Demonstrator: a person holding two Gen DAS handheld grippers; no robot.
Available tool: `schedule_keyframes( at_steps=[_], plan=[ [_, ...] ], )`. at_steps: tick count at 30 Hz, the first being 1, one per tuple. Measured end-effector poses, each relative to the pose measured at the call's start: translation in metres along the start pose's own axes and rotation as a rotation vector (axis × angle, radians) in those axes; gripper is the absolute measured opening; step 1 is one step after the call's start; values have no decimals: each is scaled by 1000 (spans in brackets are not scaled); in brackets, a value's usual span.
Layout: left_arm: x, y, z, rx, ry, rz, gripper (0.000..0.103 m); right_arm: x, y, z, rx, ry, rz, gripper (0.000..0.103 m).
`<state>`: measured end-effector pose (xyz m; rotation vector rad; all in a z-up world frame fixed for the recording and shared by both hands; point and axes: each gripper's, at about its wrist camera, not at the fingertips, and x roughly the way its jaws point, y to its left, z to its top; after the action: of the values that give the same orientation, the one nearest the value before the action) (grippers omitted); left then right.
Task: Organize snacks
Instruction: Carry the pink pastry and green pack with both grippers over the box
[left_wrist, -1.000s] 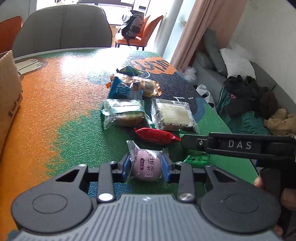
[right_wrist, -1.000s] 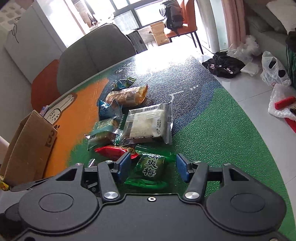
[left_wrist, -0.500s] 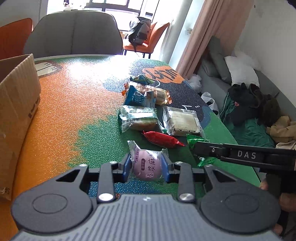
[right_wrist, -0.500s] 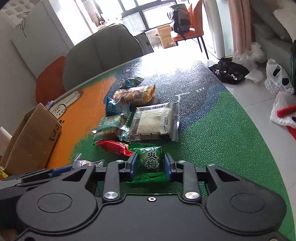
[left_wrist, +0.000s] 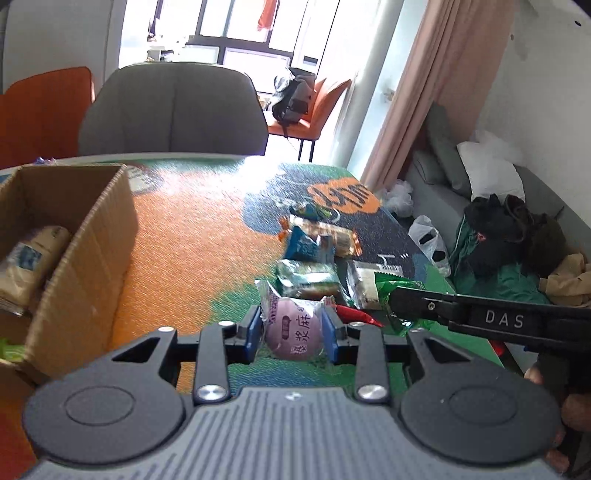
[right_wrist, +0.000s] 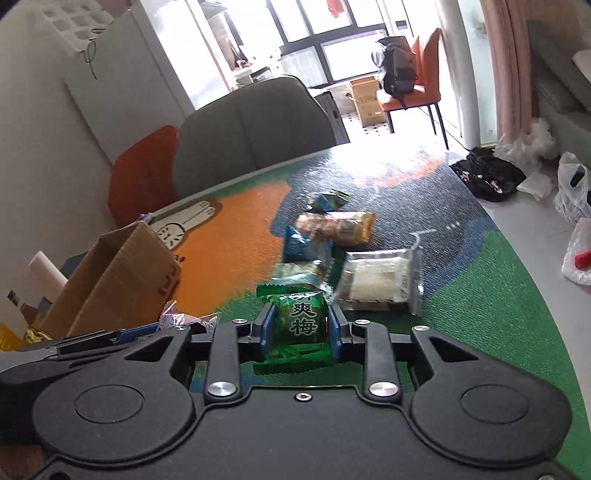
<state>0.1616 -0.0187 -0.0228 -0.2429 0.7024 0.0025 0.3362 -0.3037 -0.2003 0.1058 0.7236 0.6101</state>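
Note:
My left gripper (left_wrist: 291, 328) is shut on a round purple snack packet (left_wrist: 291, 330), held above the table. My right gripper (right_wrist: 301, 326) is shut on a green plum candy packet (right_wrist: 301, 323), also lifted off the table; that arm shows at the right of the left wrist view with the green packet (left_wrist: 391, 286) at its tip. An open cardboard box (left_wrist: 85, 251) stands on the table to the left, with packets inside. Several more snacks lie ahead: a red one (left_wrist: 356, 314), a green one (left_wrist: 308, 277), a blue one (left_wrist: 304, 243), a clear white one (right_wrist: 376, 277).
The table top (left_wrist: 192, 236) is orange, green and dark blue. A grey chair (left_wrist: 173, 110) and orange chairs stand behind it. On the right are a sofa with clothes (left_wrist: 513, 229) and bags on the floor (right_wrist: 576, 192). A person's hand (left_wrist: 569, 406) holds the right gripper.
The right gripper's jaws closed on the green packet and lifted it. Both grippers rose and swung toward the cardboard box, which now fills more of the left side.

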Motion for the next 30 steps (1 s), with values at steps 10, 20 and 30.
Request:
schedule_keyframes(
  at_steps=[10, 20, 30],
  plan=[
    [-41, 29, 14, -18, -66, 51, 33, -1, 51, 13, -60, -35, 54, 28],
    [-65, 66, 22, -53, -92, 80, 29, 8, 94, 18, -104, -43, 111, 28],
    [-85, 100, 36, -69, -141, 127, 28, 21, 136, 23, -150, -40, 163, 28]
  ],
)
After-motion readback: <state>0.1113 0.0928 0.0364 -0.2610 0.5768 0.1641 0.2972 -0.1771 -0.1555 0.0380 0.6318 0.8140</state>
